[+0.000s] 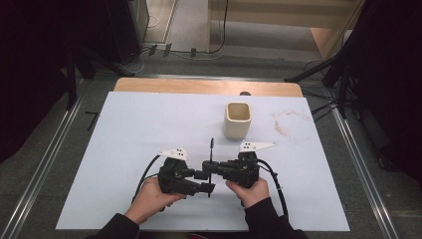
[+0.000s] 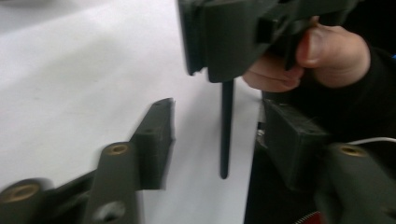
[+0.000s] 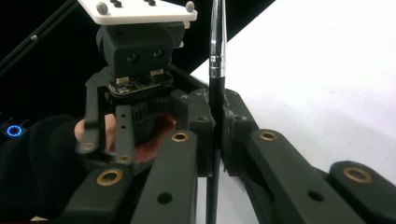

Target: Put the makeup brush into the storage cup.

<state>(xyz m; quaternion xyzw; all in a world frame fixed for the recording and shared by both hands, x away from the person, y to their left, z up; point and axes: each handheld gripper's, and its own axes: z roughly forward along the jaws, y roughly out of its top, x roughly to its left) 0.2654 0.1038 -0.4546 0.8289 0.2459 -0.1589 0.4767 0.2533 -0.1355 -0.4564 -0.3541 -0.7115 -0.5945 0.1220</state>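
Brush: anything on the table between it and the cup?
Nothing visible. The brush is clamped in the right claw; the left claw stands open around its lower end. The white mat between it and the cup is bare.

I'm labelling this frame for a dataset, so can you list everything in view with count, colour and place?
brush: one, black handle with silver ferrule, clamped in the right claw, bristle end pointing toward the cup
cup: one, cream, upright on the sheet beyond the claws
sheet: one, white, covering the table, with a faint red ring stain at its far right
table: one, wooden edge showing at the far side
right claw: one, black, shut on the brush
left claw: one, black, jaws apart either side of the brush handle, not pressing it
hands: two, dark sleeves, at the near edge
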